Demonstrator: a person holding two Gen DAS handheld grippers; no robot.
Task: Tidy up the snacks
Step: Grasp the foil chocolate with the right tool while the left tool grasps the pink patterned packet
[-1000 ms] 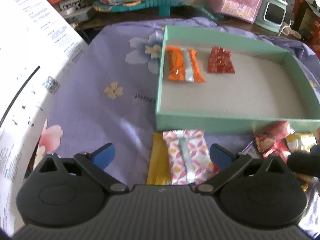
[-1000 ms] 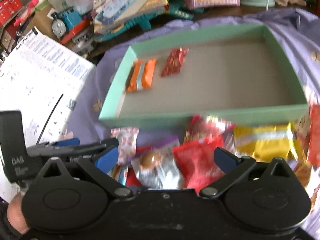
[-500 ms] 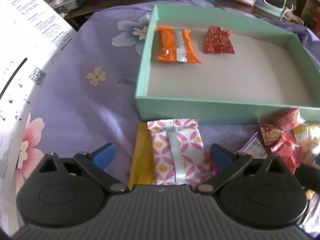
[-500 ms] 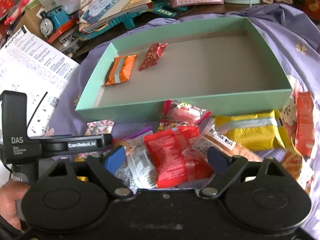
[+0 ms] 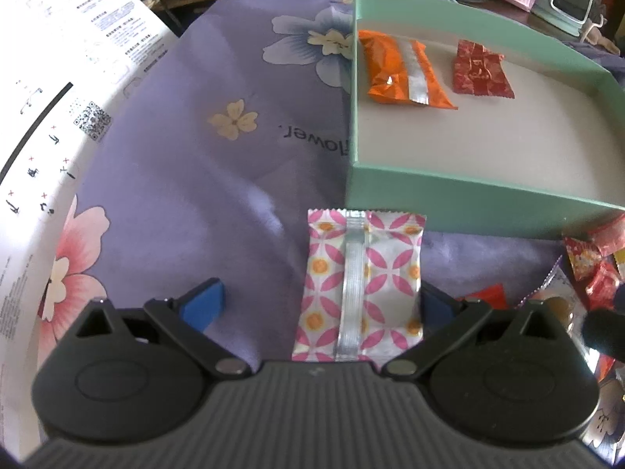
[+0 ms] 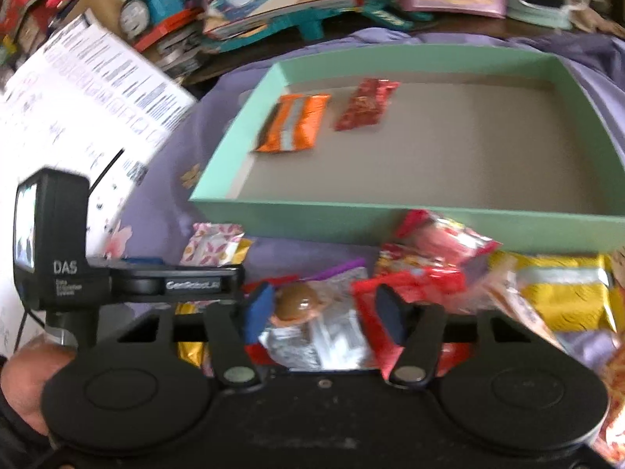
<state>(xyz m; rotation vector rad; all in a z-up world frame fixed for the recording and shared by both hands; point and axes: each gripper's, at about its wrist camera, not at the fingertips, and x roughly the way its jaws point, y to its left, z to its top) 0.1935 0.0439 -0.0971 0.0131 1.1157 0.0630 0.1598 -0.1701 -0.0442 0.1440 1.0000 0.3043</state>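
Left gripper (image 5: 320, 305) spread; right gripper (image 6: 324, 312) narrowed.

Snacks (image 6: 429, 285), tray (image 5: 468, 203) on floral cloth (image 5: 195, 195)

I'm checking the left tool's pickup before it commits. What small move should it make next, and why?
Probably close the left tool on the pink patterned packet. The packet lies between its open fingers, beside the right-side pad with a gap on the other, on the purple cloth just outside the green box, which holds only two snacks.
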